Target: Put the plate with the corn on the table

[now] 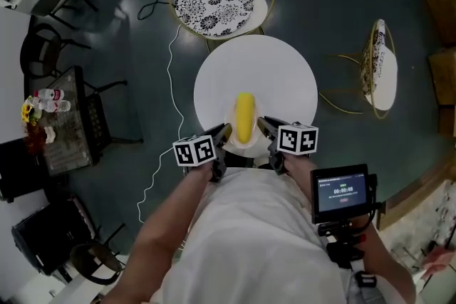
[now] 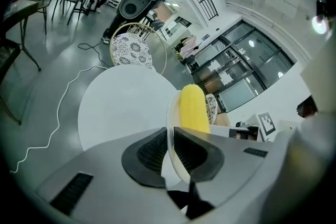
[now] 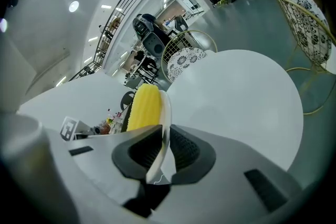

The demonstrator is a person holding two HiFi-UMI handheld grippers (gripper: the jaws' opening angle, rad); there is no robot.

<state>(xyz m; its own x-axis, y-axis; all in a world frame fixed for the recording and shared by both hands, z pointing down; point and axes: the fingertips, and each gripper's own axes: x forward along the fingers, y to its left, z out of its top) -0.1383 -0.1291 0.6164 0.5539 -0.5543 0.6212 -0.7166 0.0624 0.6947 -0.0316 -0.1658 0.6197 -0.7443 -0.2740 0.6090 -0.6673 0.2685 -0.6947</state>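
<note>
A small white plate carries a yellow corn cob and hangs over the near edge of the round white table. My left gripper is shut on the plate's left rim and my right gripper is shut on its right rim. In the left gripper view the plate's rim runs edge-on between the black pads, with the corn beyond. The right gripper view shows the same rim pinched between its pads, the corn to the left. I cannot tell whether the plate touches the tabletop.
A gold wire chair with a patterned cushion stands beyond the table, another chair to the right. A white cable snakes over the dark floor on the left. A small screen is mounted by my right arm. Dark furniture stands at left.
</note>
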